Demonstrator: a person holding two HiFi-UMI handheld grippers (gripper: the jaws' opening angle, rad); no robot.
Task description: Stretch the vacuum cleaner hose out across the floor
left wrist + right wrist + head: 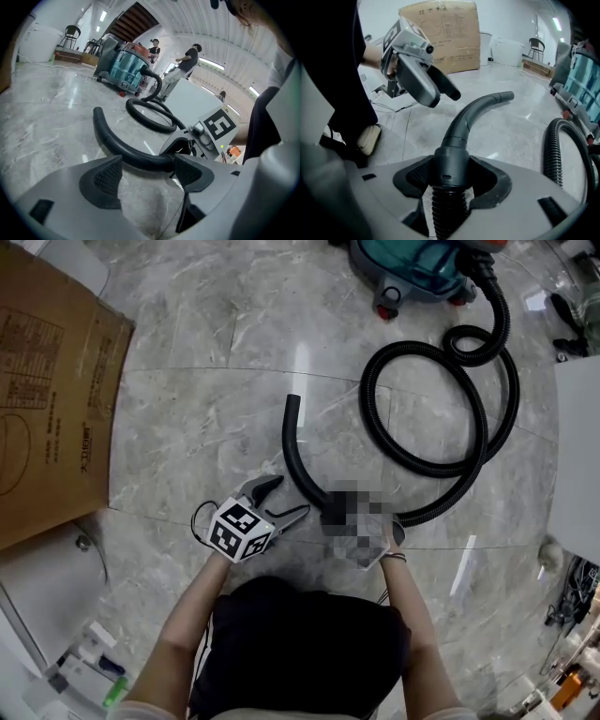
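The teal vacuum cleaner (412, 268) stands at the far end of the floor. Its black ribbed hose (441, 409) lies in a loop and ends in a curved rigid tube (298, 460). My right gripper (450, 176) is shut on the hose cuff (451, 164) where the tube meets the ribbed part; in the head view a blurred patch covers it. My left gripper (289, 500), with its marker cube (240, 529), sits just left of the tube with its jaws open. In the left gripper view the tube (117, 145) runs just beyond the pads (108, 178), which do not press on it.
A large cardboard box (47, 390) lies at the left. A white panel (577, 456) borders the right side, with cables and clutter by it. Two people (187, 61) stand behind the vacuum. Small bottles (89, 662) sit at the lower left.
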